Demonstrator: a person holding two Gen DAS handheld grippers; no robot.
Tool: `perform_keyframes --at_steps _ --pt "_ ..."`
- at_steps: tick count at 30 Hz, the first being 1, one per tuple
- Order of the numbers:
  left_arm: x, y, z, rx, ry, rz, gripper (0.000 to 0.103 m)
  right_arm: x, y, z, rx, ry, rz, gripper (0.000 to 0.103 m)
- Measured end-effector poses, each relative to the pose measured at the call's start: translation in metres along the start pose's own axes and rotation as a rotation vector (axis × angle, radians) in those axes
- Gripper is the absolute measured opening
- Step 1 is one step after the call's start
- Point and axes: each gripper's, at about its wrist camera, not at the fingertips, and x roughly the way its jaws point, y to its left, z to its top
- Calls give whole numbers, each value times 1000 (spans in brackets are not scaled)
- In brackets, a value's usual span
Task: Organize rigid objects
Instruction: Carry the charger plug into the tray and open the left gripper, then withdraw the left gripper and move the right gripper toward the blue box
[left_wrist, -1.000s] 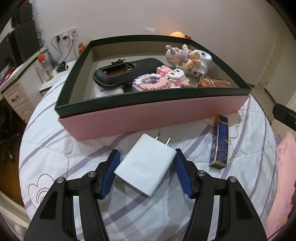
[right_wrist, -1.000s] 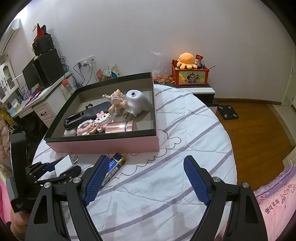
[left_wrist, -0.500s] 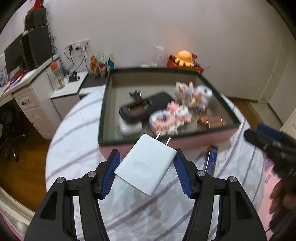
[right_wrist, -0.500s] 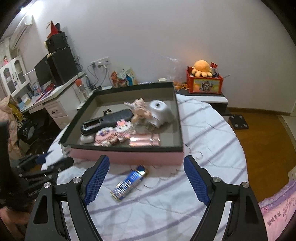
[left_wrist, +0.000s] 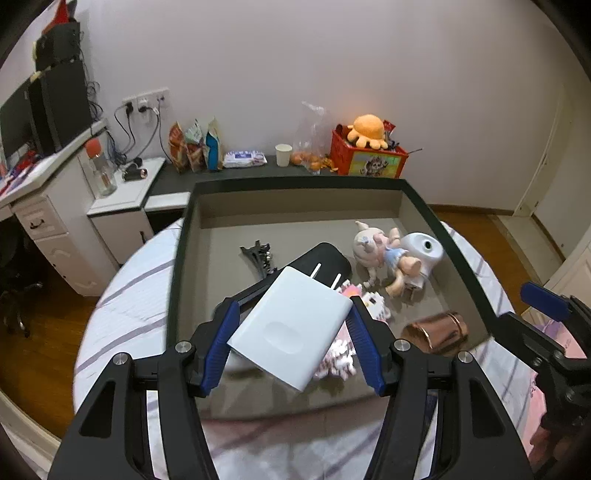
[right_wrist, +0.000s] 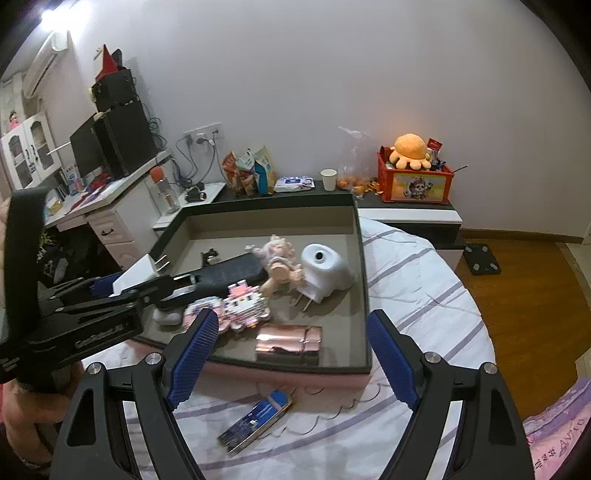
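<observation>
Your left gripper (left_wrist: 291, 334) is clamping the white charger (left_wrist: 290, 326) above the tray (left_wrist: 424, 206), inside its near edge. Your right gripper (right_wrist: 291, 358) is hanging wide open, empty, over the bed (right_wrist: 424, 288) beside the blue box (right_wrist: 255, 421).

White charger (left_wrist: 291, 328); blue gripper pads (left_wrist: 219, 343). Tray (right_wrist: 364, 273): black rim, grey floor, pink outer wall. White bedcover (right_wrist: 417, 280) with purple stripes; blue box (right_wrist: 255, 421) at six o'clock of the tray.
</observation>
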Motion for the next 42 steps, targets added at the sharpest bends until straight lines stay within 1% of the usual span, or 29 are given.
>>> perform_keyframes --at_steps 5,7,8,9,10,12,13,15,19,25,28,33,42 --pt "31 -5 0 1 48 -8 60 15 -15 5 26 20 -24 84" --pt "45 -5 -4 5 87 7 61 20 -20 6 37 27 -31 84" --pt "48 -7 -4 14 91 18 63 23 -22 5 43 32 -33 84" --pt "48 -10 -5 35 77 45 67 24 -23 5 44 36 -33 84" --pt "49 -13 -6 45 77 64 70 26 -23 5 45 39 -33 84" --pt "49 -14 -6 53 72 63 87 28 -22 4 43 45 -32 84" --pt "47 -15 -6 54 64 65 90 28 -21 4 41 46 -31 84" --pt "40 -14 -6 58 43 84 95 26 -19 4 37 45 -30 84" --pt "24 -5 -4 40 11 100 96 17 -12 2 28 34 -28 84" --pt "-14 7 -11 2 -45 121 98 -2 -1 -1 17 7 -24 84" --pt "-35 11 -20 -9 -67 129 100 -13 8 -4 10 -5 -20 84" --pt "-64 17 -37 -36 -77 140 102 -32 23 -11 -10 -22 -9 84" --pt "-103 19 -69 -72 -95 143 102 -58 43 -34 -30 -26 5 84"
